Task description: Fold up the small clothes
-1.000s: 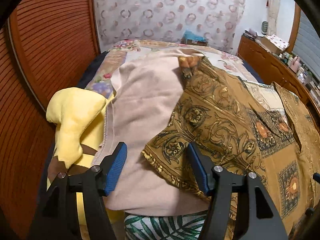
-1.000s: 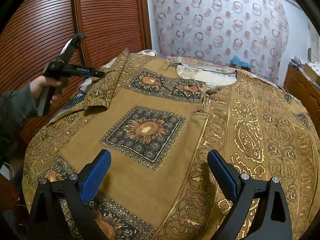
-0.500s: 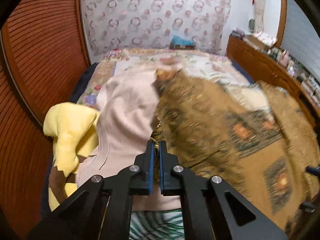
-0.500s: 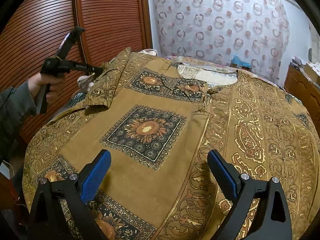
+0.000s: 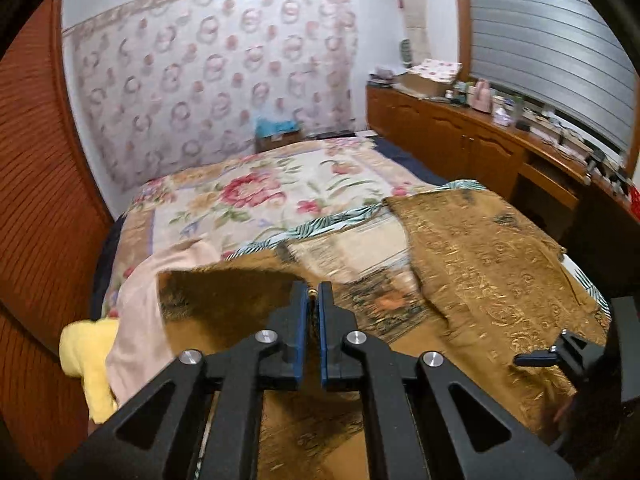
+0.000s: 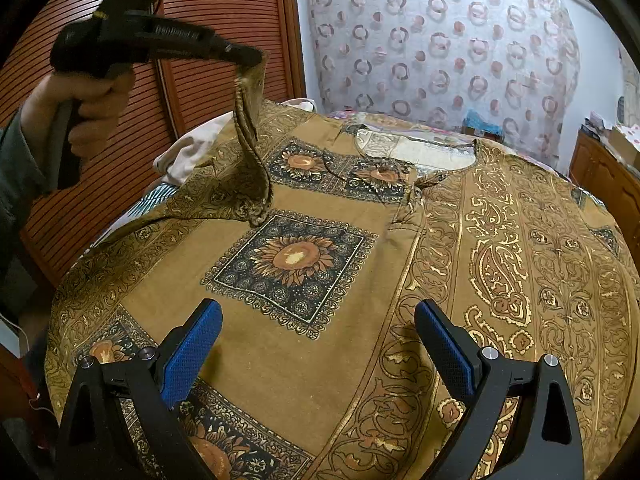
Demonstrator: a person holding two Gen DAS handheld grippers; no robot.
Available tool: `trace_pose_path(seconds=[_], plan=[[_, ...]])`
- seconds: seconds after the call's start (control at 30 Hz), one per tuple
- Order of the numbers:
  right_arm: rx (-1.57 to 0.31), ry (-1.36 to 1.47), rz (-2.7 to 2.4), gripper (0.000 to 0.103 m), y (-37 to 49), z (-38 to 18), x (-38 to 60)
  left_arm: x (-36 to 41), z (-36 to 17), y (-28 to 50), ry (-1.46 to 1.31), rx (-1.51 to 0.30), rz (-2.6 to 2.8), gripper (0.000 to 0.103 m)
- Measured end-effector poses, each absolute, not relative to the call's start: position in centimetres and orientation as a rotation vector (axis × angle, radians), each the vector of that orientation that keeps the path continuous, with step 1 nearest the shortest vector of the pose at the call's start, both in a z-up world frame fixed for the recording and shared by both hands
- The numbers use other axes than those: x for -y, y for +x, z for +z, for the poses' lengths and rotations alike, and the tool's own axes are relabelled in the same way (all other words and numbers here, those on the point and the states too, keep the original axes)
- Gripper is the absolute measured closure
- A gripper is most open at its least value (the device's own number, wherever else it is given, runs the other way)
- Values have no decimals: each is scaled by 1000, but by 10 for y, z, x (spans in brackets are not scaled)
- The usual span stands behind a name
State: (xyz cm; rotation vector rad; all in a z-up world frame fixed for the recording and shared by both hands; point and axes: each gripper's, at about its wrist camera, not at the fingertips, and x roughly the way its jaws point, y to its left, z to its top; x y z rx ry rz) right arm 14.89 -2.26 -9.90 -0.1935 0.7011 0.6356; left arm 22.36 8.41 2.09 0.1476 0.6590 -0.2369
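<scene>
A brown and gold patterned shirt (image 6: 304, 256) lies spread on the bed, with sunflower squares on its front. My left gripper (image 5: 314, 300) is shut on the shirt's left sleeve (image 6: 250, 148) and holds it lifted above the shirt body; it shows at upper left in the right wrist view (image 6: 252, 58). The shirt also shows in the left wrist view (image 5: 480, 272), partly blurred. My right gripper (image 6: 318, 344) is open and empty, low over the shirt's lower front. Its tip shows at the right edge of the left wrist view (image 5: 536, 358).
A pink garment (image 5: 136, 320) and a yellow one (image 5: 86, 360) lie at the bed's left edge, beside the wooden slatted wardrobe (image 6: 224, 20). A floral bedspread (image 5: 260, 196) covers the far bed. A wooden sideboard (image 5: 480, 144) with clutter runs along the right.
My left gripper closed on the sleeve edge, then lifted it up and over toward the shirt's middle. The right gripper has stayed still and open.
</scene>
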Motion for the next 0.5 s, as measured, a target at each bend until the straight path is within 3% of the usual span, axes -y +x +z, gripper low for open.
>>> trace_pose_path(seconds=[0.07,0.13,0.2,0.3,0.5], plan=[[-701,-192,637,6,148,-99,23,-82,24,224,156,-659,-229,79],[-704,-191,638,6,148,-99,23,-90,26,222,137,-657,-221,54],[-707,-189,641,6,150,-99,24,-100,26,220,131,-653,-202,51],[-711,-189,643,6,152,-100,24,-126,19,219,113,-677,-148,36],[-722,-187,645,6,157,-101,23,-198,-33,209,120,-778,40,33]])
